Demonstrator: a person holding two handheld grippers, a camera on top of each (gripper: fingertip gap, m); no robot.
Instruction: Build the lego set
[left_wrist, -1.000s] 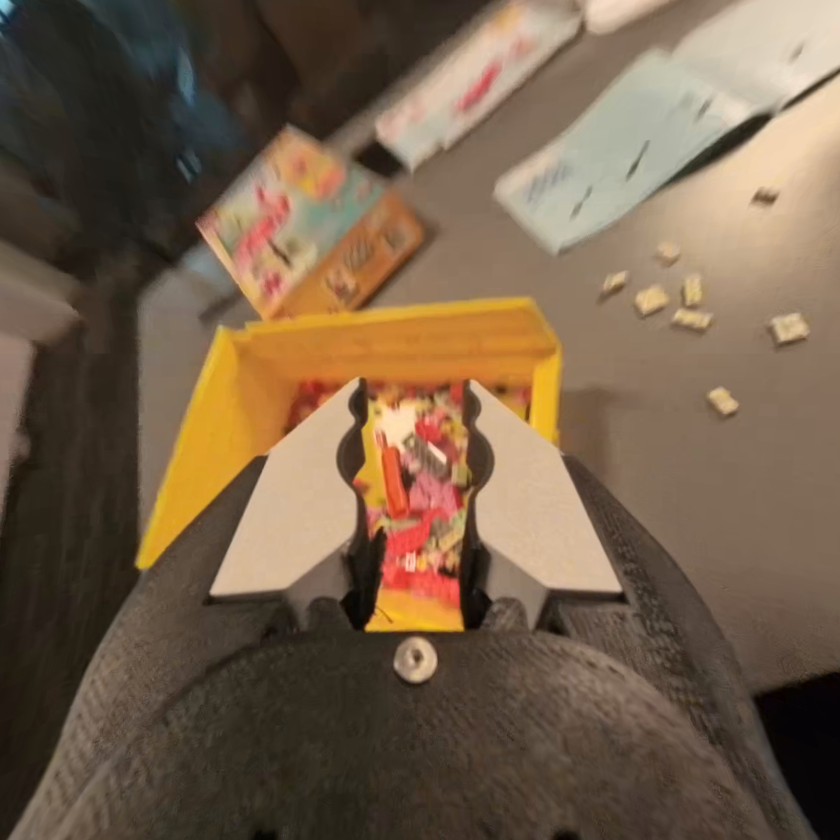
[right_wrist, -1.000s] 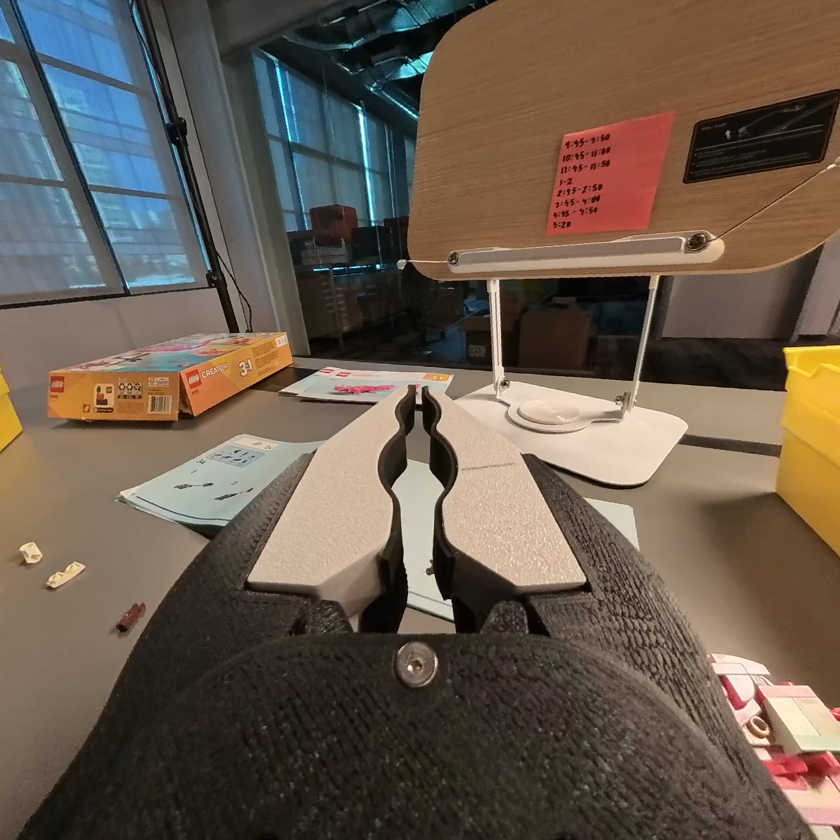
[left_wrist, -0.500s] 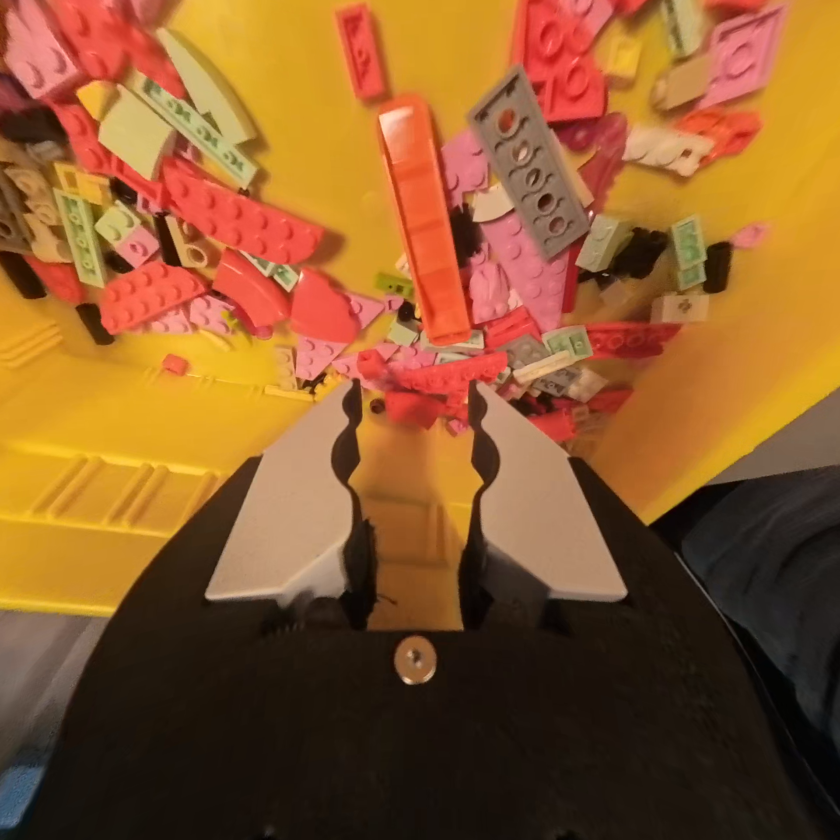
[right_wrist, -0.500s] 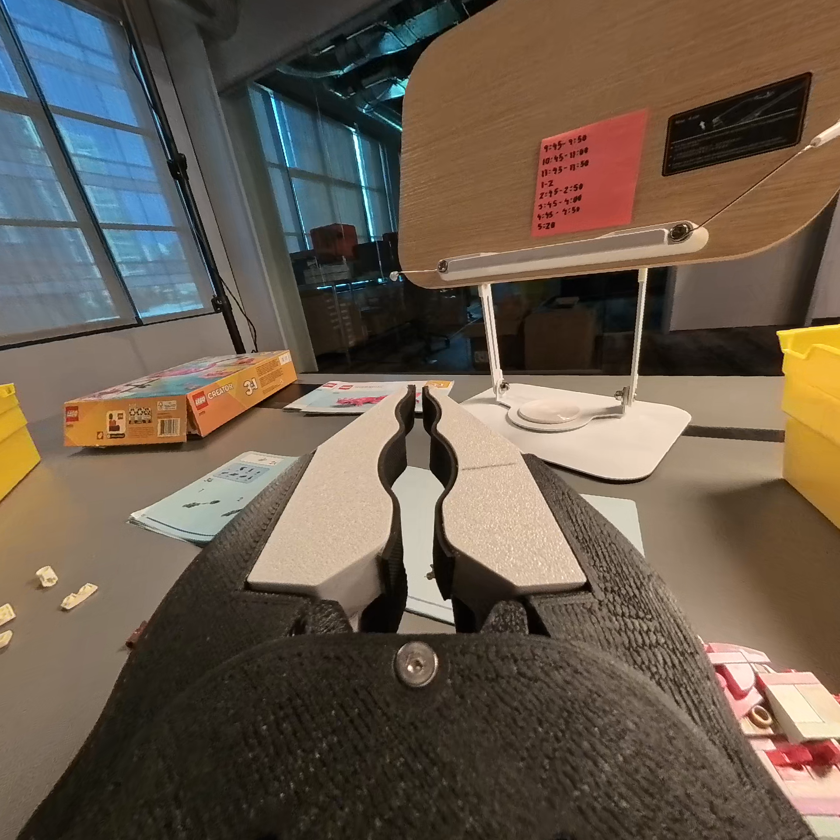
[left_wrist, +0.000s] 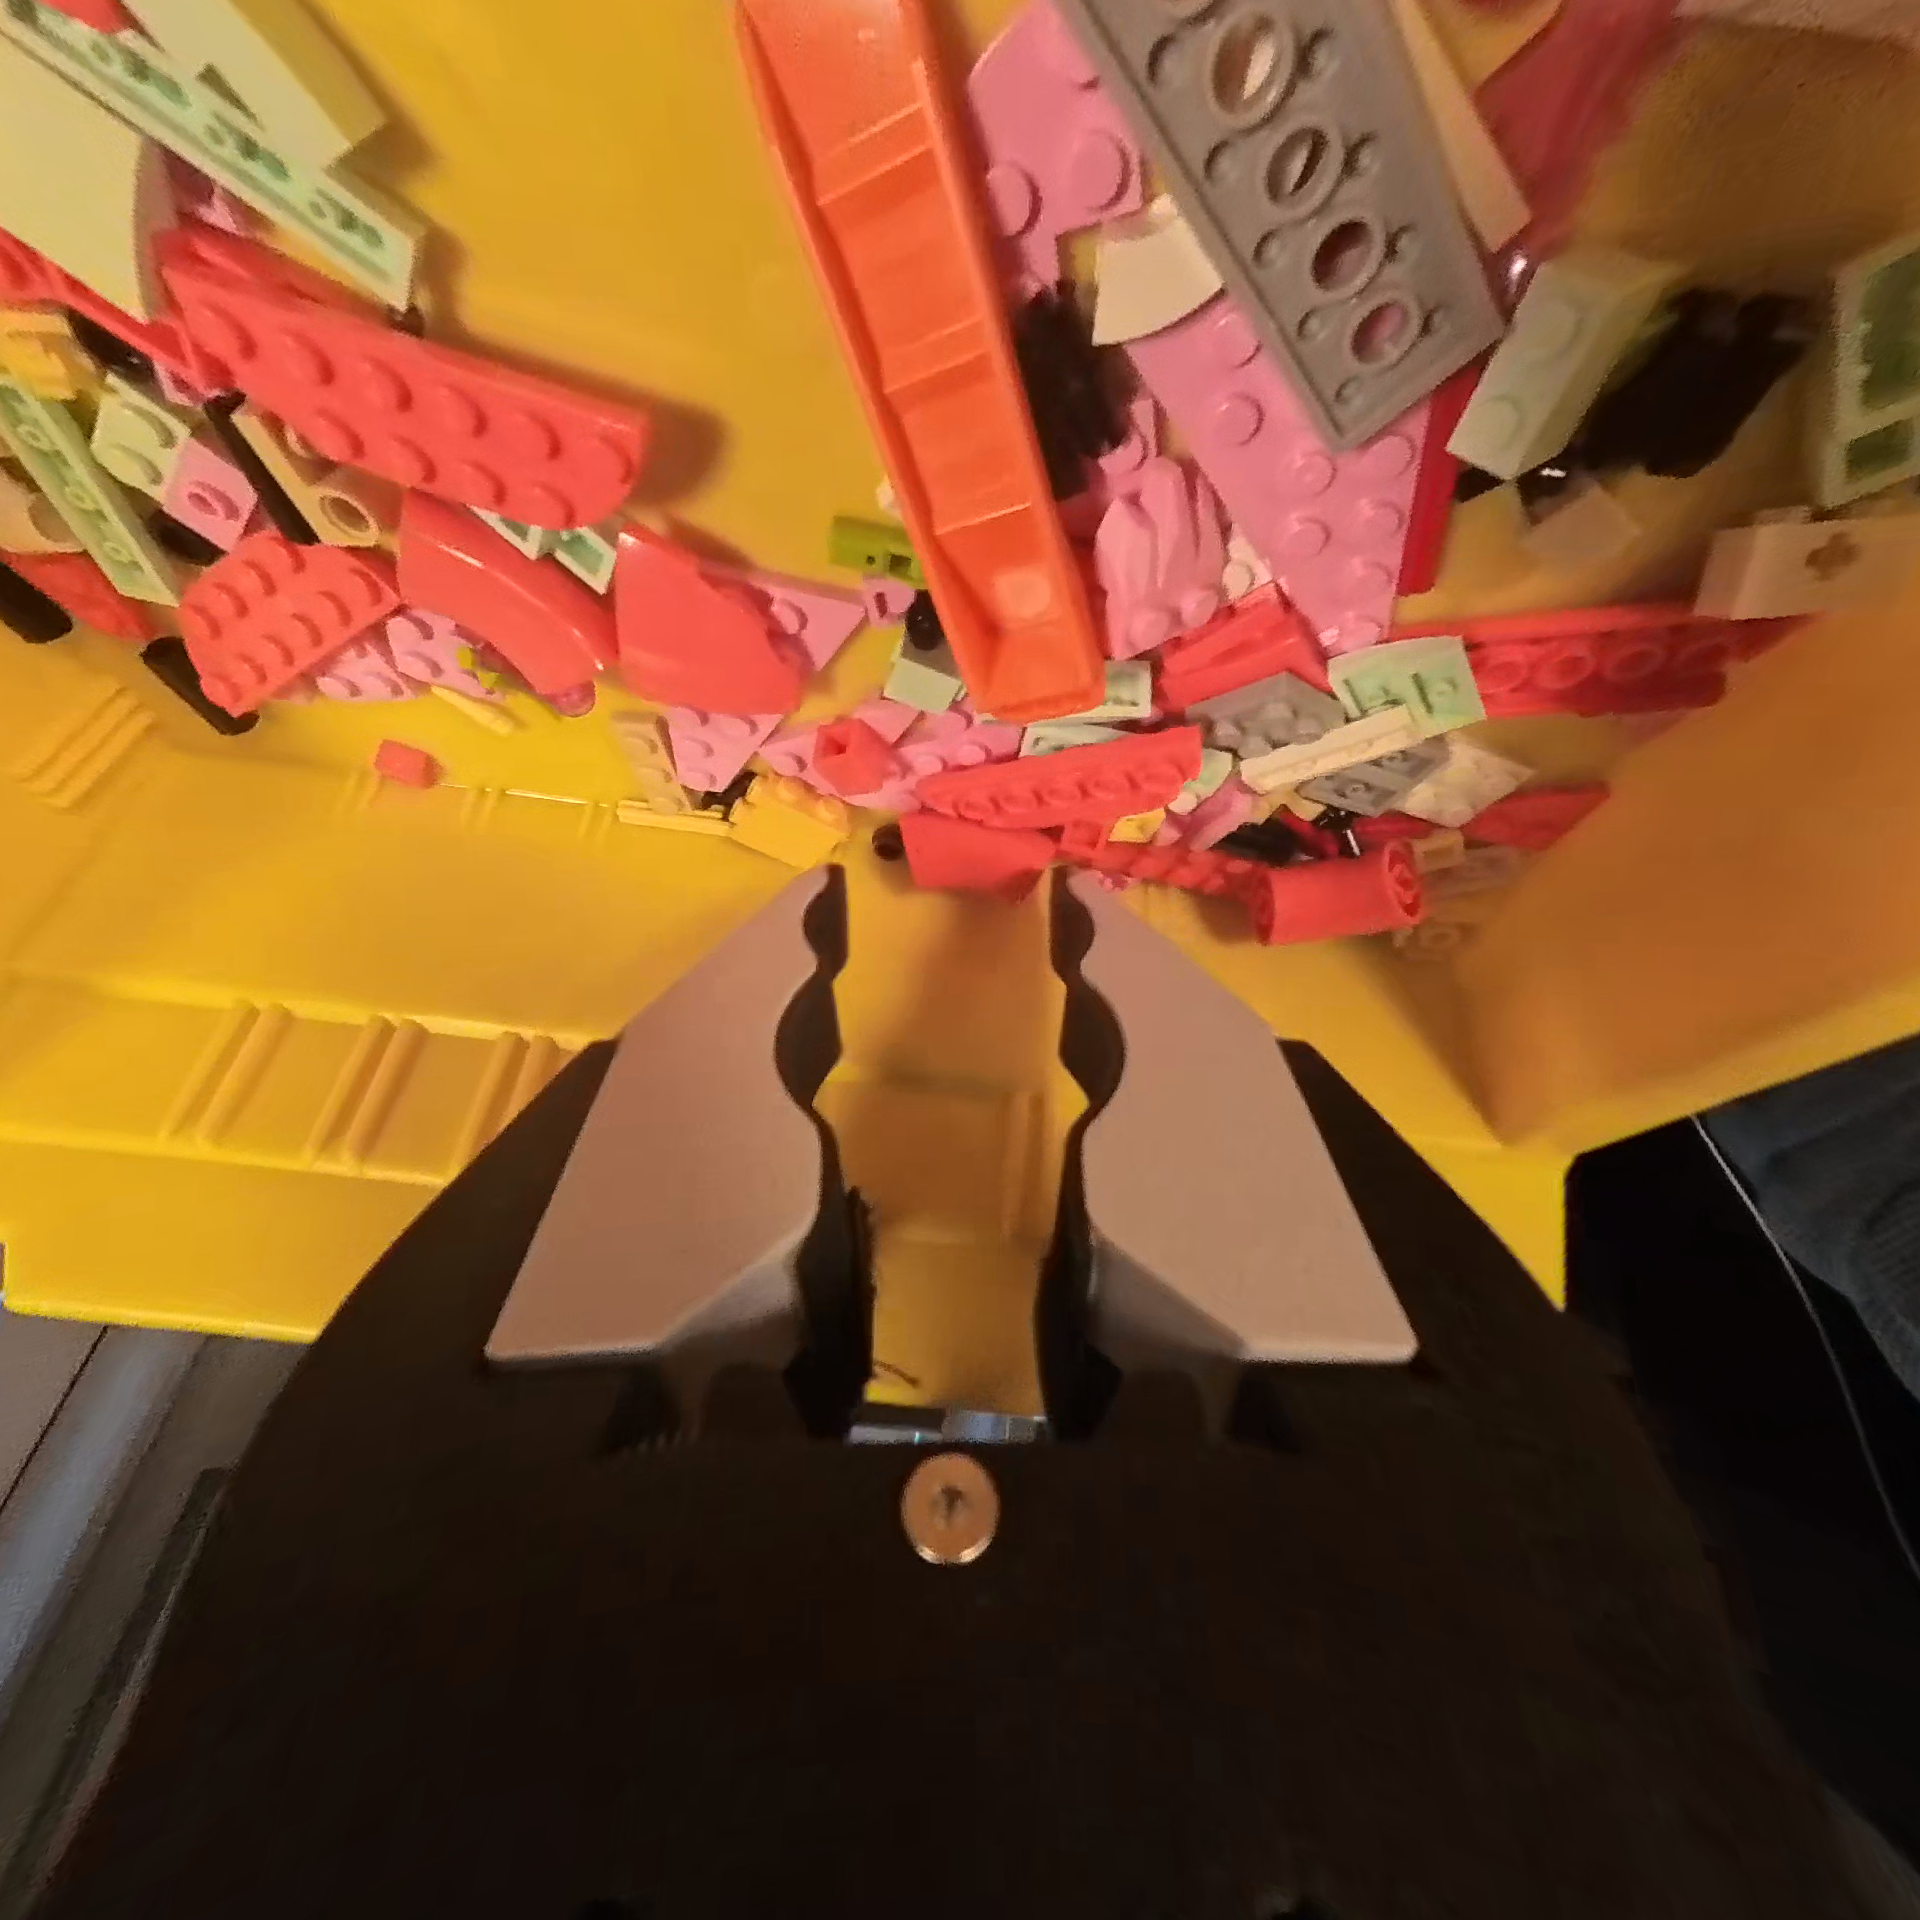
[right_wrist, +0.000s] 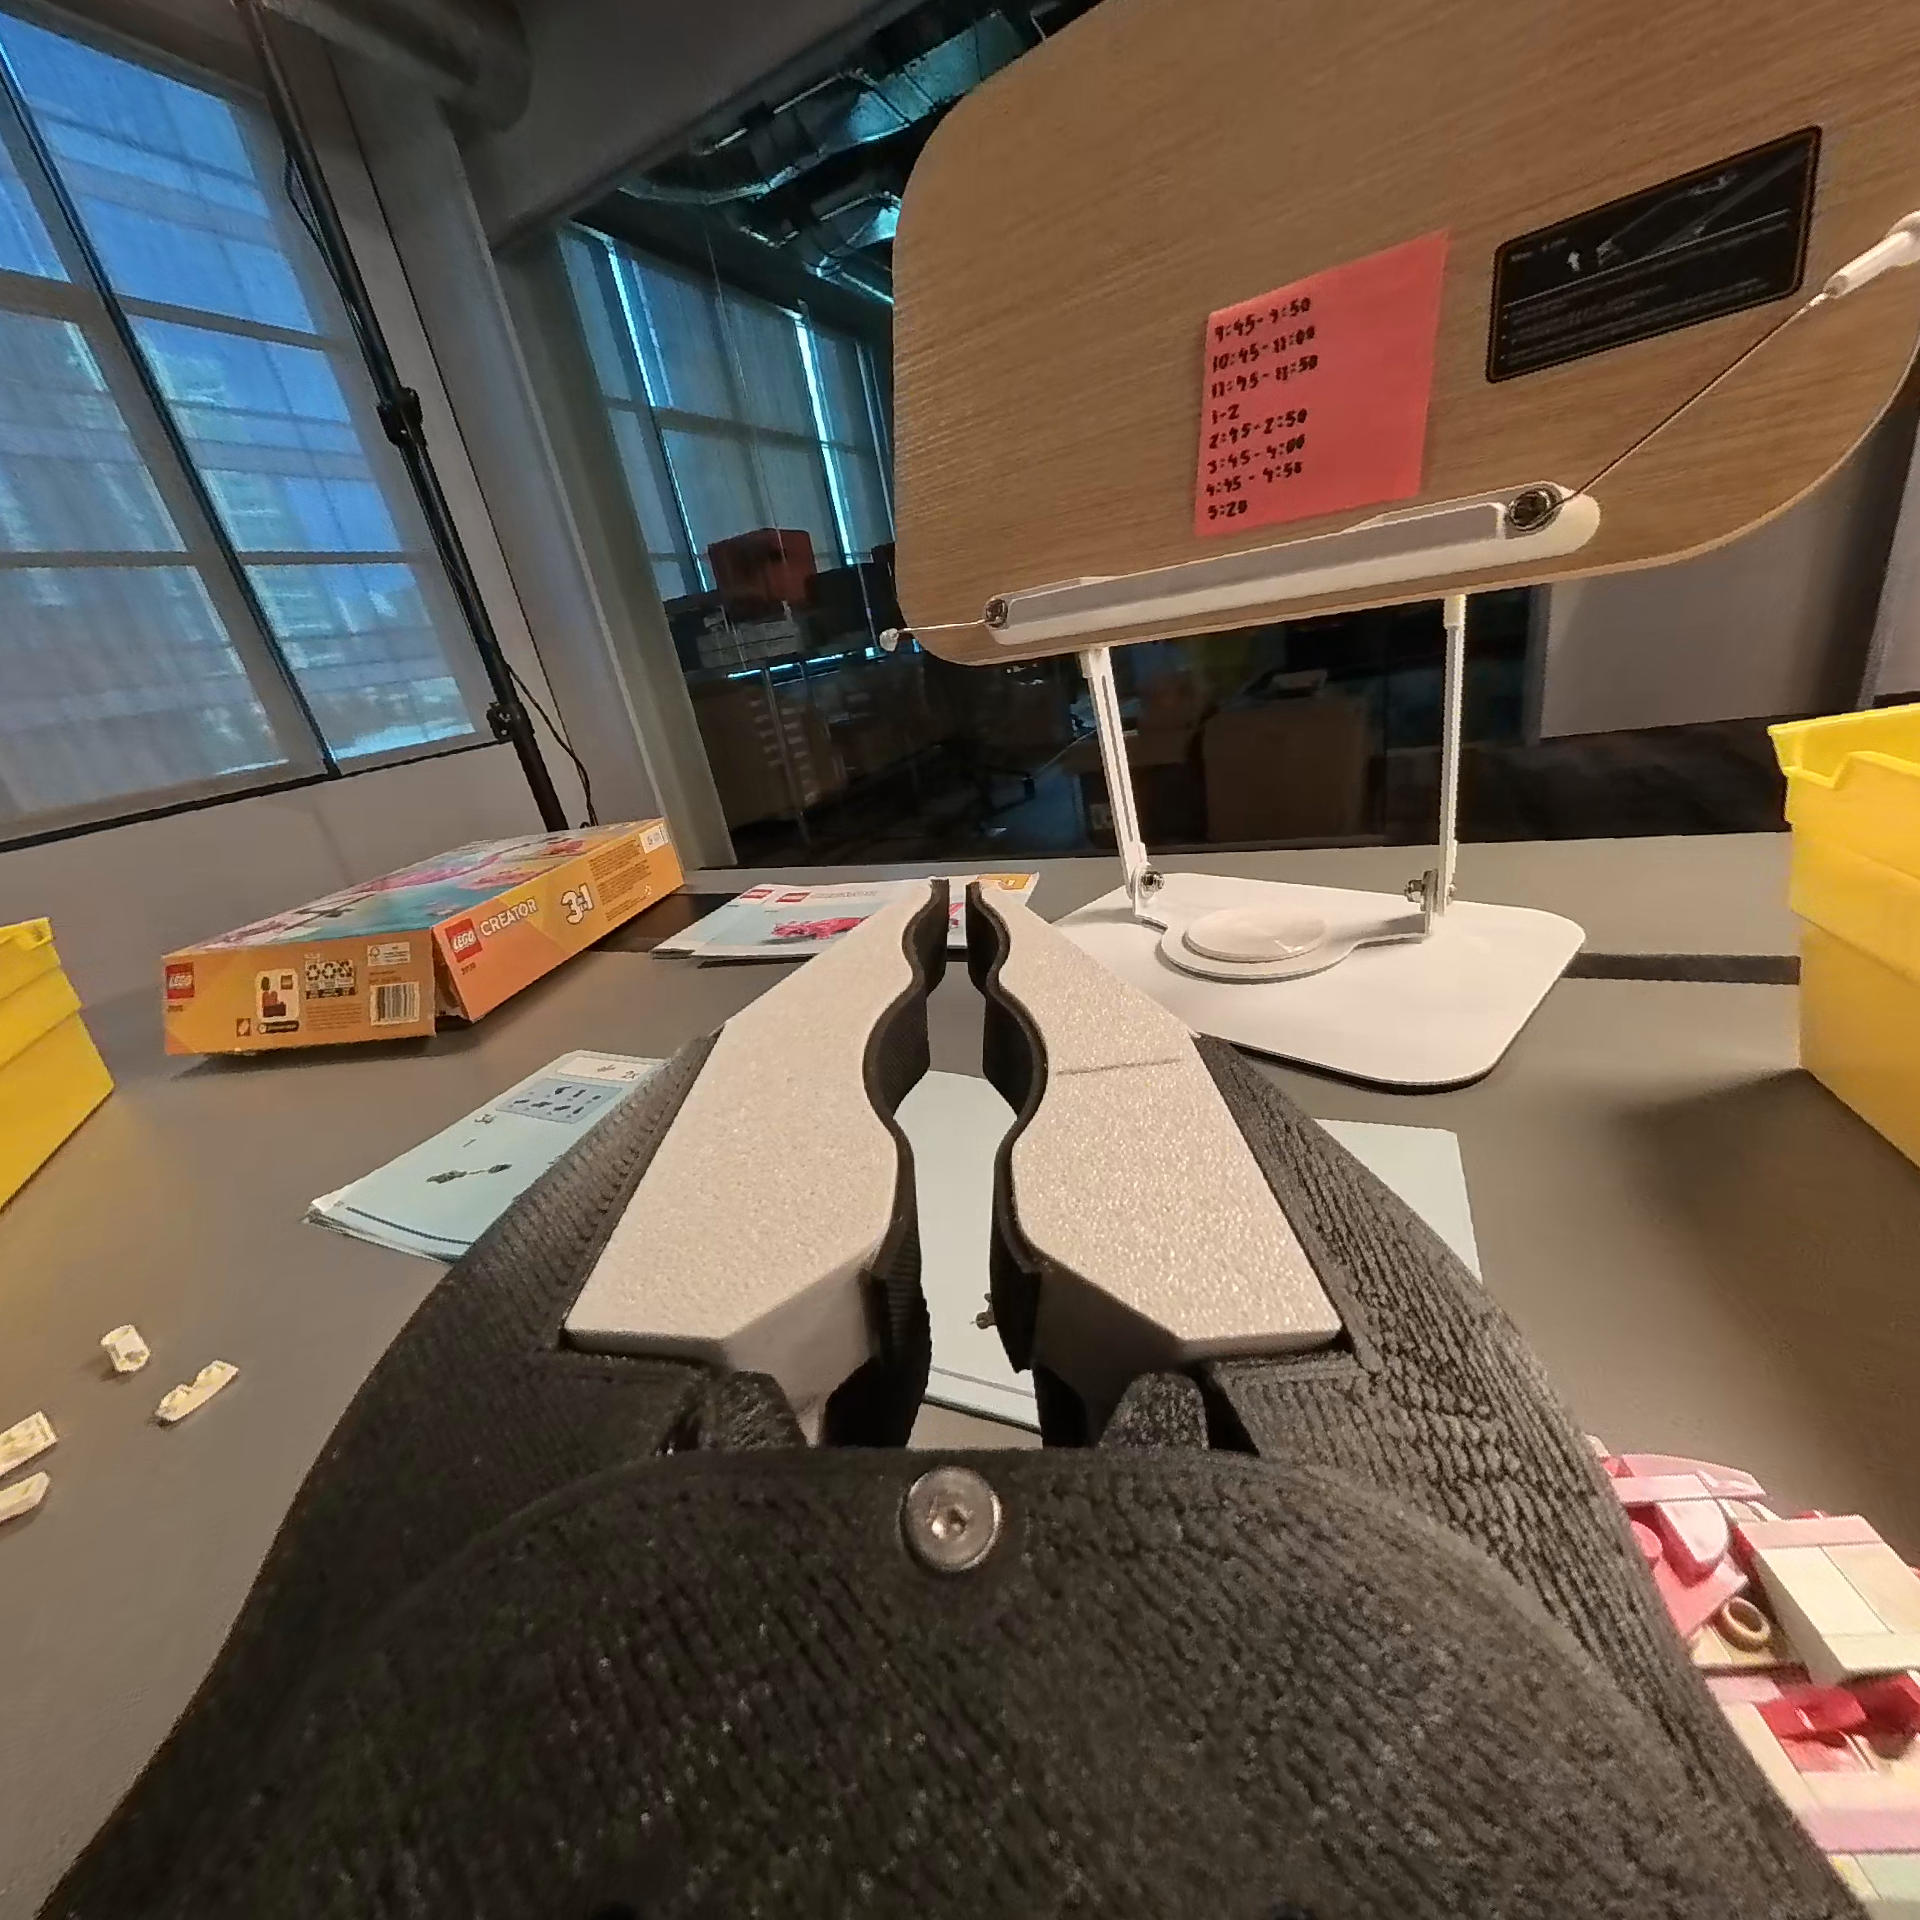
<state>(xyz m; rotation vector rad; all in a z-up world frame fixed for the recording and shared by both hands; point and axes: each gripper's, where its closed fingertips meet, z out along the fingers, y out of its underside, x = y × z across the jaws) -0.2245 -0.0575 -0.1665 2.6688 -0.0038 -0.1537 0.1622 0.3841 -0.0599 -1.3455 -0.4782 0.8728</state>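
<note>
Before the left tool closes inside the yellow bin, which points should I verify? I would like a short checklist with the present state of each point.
1. Left tool open, nothing between its fingers: ok; only the yellow bin floor shows in the gap.
2. A piece lies at the tips: ok; a red brick is just ahead, nearer the right finger.
3. Brick centred in the gap: not ok; it sits off toward the right side.
4. Brick free of neighbours: not ok; other red and pink pieces crowd it.
5. Fingers touching the brick: cannot tell; the picture is blurred.
6. Right tool out of the way: ok; shut and empty, above the booklets on the grey table.
</note>
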